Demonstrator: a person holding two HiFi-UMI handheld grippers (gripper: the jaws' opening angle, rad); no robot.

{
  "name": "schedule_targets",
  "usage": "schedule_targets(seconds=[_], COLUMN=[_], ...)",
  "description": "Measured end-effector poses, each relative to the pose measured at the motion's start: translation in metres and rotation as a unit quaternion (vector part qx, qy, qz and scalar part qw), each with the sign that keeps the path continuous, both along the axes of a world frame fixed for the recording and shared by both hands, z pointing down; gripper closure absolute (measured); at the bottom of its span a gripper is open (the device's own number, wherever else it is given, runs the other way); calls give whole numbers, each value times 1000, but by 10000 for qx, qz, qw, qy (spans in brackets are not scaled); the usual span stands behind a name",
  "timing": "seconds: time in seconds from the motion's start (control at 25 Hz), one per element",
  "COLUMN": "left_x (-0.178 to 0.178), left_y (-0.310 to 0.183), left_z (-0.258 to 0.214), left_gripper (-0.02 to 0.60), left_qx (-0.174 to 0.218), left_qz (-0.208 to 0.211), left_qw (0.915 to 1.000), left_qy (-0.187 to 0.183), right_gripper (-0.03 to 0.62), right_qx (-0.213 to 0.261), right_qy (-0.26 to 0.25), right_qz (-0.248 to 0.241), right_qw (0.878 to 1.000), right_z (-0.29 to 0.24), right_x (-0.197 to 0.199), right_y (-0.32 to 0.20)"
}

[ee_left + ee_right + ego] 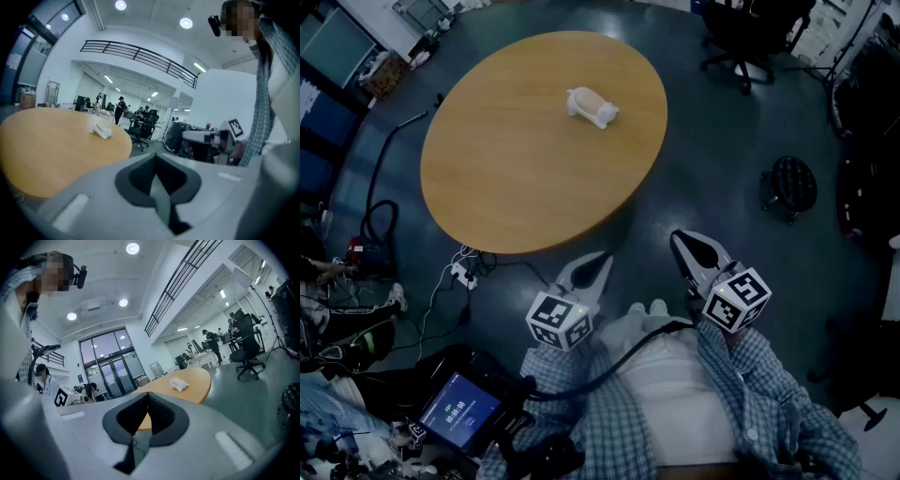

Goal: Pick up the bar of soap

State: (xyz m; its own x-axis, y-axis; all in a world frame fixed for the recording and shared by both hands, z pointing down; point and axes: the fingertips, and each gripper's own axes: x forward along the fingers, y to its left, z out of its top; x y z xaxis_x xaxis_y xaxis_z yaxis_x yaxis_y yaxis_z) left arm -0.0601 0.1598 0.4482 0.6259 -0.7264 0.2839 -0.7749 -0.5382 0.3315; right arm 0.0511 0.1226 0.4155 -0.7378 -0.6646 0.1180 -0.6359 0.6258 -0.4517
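Round wooden tabletop (516, 187) holds a white bar of soap (592, 106) far across, likely light and slippery, best pinched across its width; left hand-held gripper (598, 265) and right hand-held gripper (682, 244) near, each pressed together, empty.

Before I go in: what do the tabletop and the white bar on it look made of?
Table: wood or wood-look laminate with a smooth matte finish; even tan surface, grain not legible. Bar of soap: white and dull, with a lumpy, uneven outline, so possibly wrapped in paper or film; too small to tell.

Dim, bluish; fisheye distortion at edges
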Motion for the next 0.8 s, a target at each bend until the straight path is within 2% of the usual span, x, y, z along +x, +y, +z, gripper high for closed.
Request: schedule_targets(seconds=[0.8], left_x=[11], left_y=[-3], left_z=[2], left_gripper=[581], left_qx=[-70], left_qz=[-58], left_qw=[9999], left_qy=[-75], right_gripper=[591], right_qx=[-79], right_qy=[-89], right_qz=[147], right_qw=[9998], right_z=[3], right_x=[20], right_y=[-9])
